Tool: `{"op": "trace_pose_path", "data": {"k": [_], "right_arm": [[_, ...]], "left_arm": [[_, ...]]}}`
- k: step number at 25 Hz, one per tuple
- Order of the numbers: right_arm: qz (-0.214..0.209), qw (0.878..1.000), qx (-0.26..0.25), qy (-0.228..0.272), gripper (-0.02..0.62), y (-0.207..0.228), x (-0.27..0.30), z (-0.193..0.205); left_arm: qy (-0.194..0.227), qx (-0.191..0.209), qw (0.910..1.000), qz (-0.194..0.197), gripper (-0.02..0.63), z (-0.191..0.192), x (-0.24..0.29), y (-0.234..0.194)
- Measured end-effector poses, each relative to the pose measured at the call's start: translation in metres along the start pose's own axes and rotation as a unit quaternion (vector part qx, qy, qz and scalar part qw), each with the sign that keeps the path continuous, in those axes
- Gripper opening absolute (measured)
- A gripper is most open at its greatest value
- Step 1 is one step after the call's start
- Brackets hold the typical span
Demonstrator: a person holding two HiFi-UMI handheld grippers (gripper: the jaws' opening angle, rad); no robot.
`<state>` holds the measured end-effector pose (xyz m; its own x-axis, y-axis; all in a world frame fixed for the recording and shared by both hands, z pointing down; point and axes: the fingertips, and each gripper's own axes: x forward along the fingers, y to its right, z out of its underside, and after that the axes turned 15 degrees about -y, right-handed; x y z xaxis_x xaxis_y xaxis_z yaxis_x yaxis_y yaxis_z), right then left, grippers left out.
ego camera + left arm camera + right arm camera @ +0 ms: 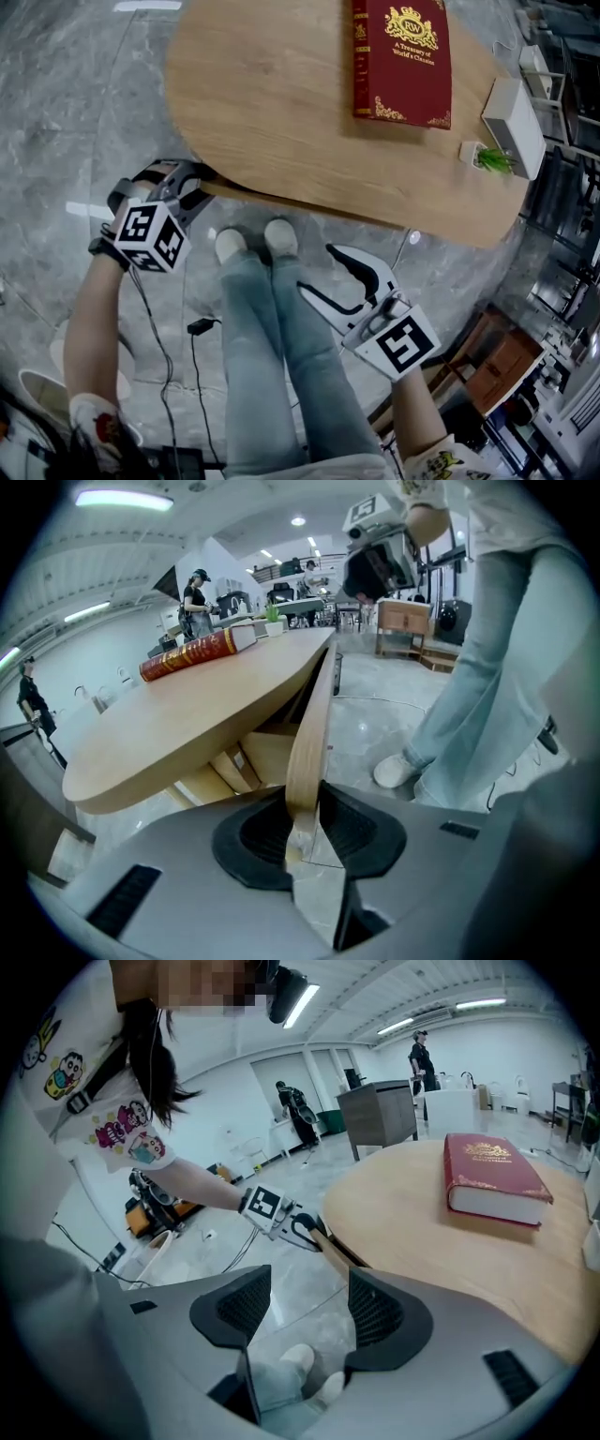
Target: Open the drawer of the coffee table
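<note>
Item: coffee table (281, 112), oval wooden top, with a red book (400, 61), a white box (514, 127) and a small plant (492, 159) at its far end

Task part: drawer front (309, 733), a thin curved wooden panel under the near rim of the top, at the head view's left. How far out it sits cannot be told

Left gripper (199, 180): at the table's edge, angled down. Its jaws are drawn in on the upper edge of the drawer front, with one pad pressing each face of the panel

Right gripper (317, 270): in the air above the floor beside the person's legs, well apart from the table. Its jaws stand wide with nothing between them

Step in hand, as judged: pulling the drawer out by the pinched panel

Handling notes:
- The bite looks shallow, near the pad tips, so pad pressure should be kept firm or the panel may slip free
- The pull should run straight back along the drawer's travel, level and toward the person's body
- Twisting the wrist could lever the thin panel sideways and bind the drawer
- The person's feet stand close to the drawer's path, so room is short
- The right gripper could steady the top if the table creeps
</note>
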<state>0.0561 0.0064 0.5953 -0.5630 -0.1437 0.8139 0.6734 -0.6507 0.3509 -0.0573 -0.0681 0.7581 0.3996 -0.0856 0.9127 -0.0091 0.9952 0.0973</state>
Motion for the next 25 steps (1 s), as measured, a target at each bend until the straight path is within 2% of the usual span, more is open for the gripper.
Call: {"op": "trace_pose_path", "data": {"k": [3, 6, 9, 11, 13, 16, 20, 21, 22, 25], "right_arm": [[-0.005, 1.0, 0.006, -0.001, 0.235, -0.002, 0.005, 0.004], [-0.004, 1.0, 0.003, -0.017, 0.235, 0.0, 0.012, 0.01], [0.014, 0.998, -0.024, -0.055, 0.235, 0.009, 0.025, 0.02], [0.044, 0.993, -0.066, -0.09, 0.235, 0.022, 0.036, 0.028], [0.082, 0.979, -0.131, -0.13, 0.235, 0.038, 0.05, 0.037], [0.111, 0.948, -0.222, -0.198, 0.235, 0.053, 0.07, 0.056], [0.13, 0.92, -0.271, -0.252, 0.228, 0.066, 0.086, 0.074], [0.136, 0.916, -0.277, -0.258, 0.175, 0.07, 0.088, 0.076], [0.141, 0.914, -0.28, -0.259, 0.07, 0.072, 0.089, 0.077], [0.14, 0.916, -0.279, -0.253, 0.067, 0.073, 0.089, 0.076]], "left_arm": [[-0.005, 0.027, 0.9994, 0.021, 0.075, 0.004, -0.003, 0.013], [-0.004, 0.019, 0.9994, 0.029, 0.074, 0.007, -0.006, 0.027], [-0.004, 0.008, 0.9995, 0.029, 0.075, 0.008, -0.006, 0.032], [-0.005, 0.004, 0.9995, 0.03, 0.075, 0.008, -0.006, 0.033], [-0.005, 0.0, 0.9995, 0.032, 0.075, 0.008, -0.006, 0.032], [-0.003, -0.009, 0.9992, 0.038, 0.077, 0.008, -0.006, 0.032], [-0.003, -0.019, 0.9988, 0.046, 0.081, 0.007, -0.005, 0.03], [-0.003, -0.022, 0.9987, 0.047, 0.083, 0.007, -0.005, 0.029], [-0.003, -0.025, 0.9986, 0.047, 0.084, 0.007, -0.005, 0.03], [-0.005, -0.029, 0.9985, 0.046, 0.084, 0.007, -0.005, 0.03]]}}
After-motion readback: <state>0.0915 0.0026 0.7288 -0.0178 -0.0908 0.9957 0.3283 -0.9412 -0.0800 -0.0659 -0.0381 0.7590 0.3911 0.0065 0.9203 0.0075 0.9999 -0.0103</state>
